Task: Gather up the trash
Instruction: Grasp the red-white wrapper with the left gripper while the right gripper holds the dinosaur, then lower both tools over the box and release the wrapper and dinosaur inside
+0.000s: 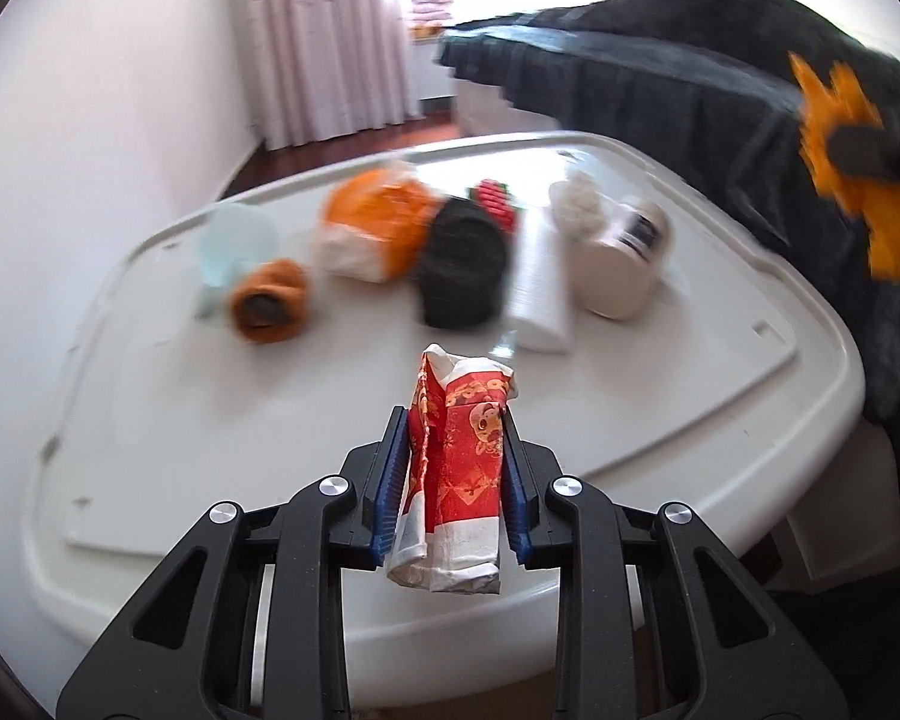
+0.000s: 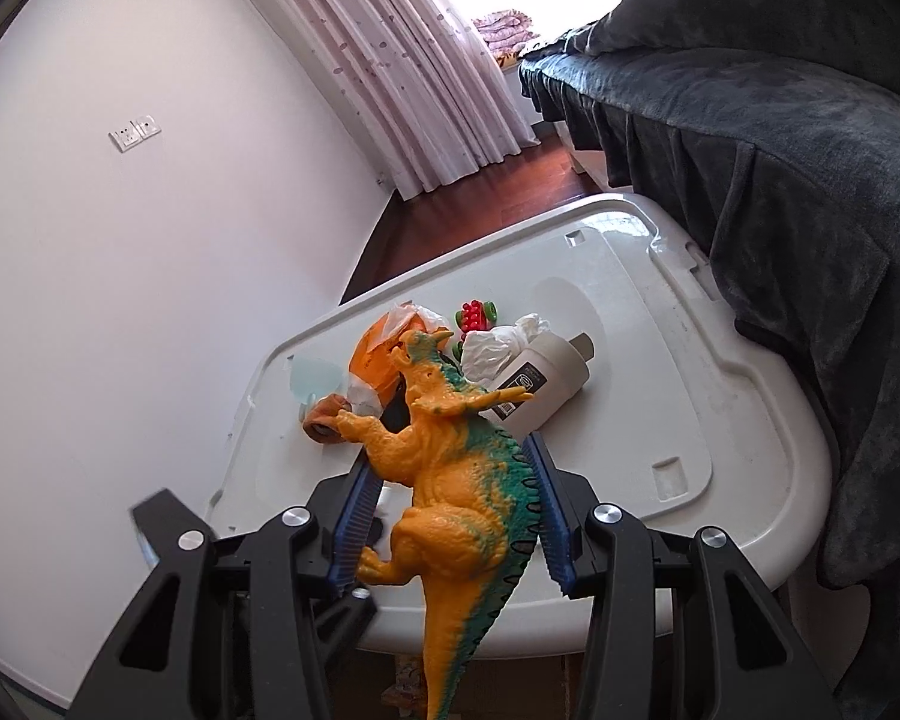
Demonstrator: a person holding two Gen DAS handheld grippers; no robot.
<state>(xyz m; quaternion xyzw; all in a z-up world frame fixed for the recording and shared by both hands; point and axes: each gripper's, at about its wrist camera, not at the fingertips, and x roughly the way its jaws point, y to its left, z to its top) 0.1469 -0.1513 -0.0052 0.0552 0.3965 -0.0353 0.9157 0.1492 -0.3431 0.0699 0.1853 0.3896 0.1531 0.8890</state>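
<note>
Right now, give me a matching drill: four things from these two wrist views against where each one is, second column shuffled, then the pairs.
Things:
1. red and white printed paper packet
2. orange and green plastic dinosaur toy
3. cream cylindrical bottle with a dark label
4. dark grey plush blanket

Places:
A. draped over the bed beside the lid
B. clamped in the right gripper
C. lying on its side on the white plastic bin lid
D. clamped in the left gripper

Pairs: 1-D, 2-B, 3-C, 4-A
</note>
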